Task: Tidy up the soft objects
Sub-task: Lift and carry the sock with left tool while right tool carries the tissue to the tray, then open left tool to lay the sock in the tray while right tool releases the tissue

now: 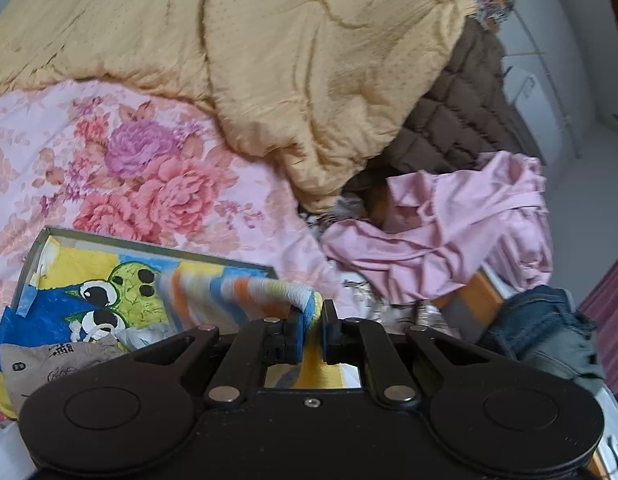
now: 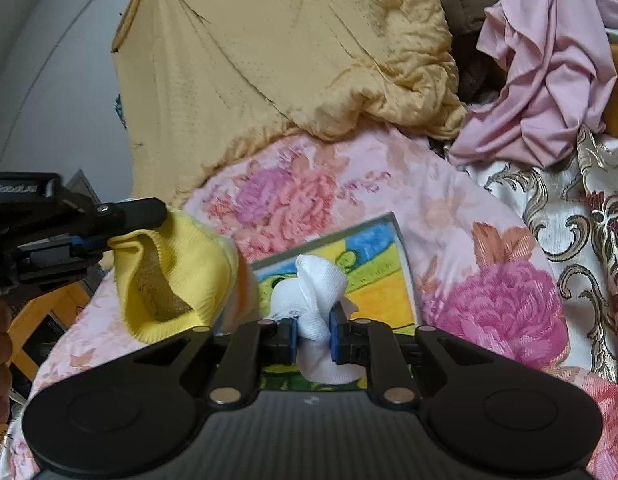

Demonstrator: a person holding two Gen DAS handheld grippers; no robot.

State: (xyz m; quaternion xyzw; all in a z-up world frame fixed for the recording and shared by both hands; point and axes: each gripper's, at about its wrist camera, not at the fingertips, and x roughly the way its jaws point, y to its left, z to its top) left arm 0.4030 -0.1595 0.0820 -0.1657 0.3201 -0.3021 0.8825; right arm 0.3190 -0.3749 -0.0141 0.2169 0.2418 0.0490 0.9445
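A bed sheet [image 1: 157,168] printed with pink and purple flowers covers the bed. A rumpled tan quilt [image 1: 293,60] lies heaped across its far side, with a brown quilted cover [image 1: 461,120] tucked behind it. A cream brocade cloth [image 2: 569,216] with gold scrolls spreads beside the sheet.
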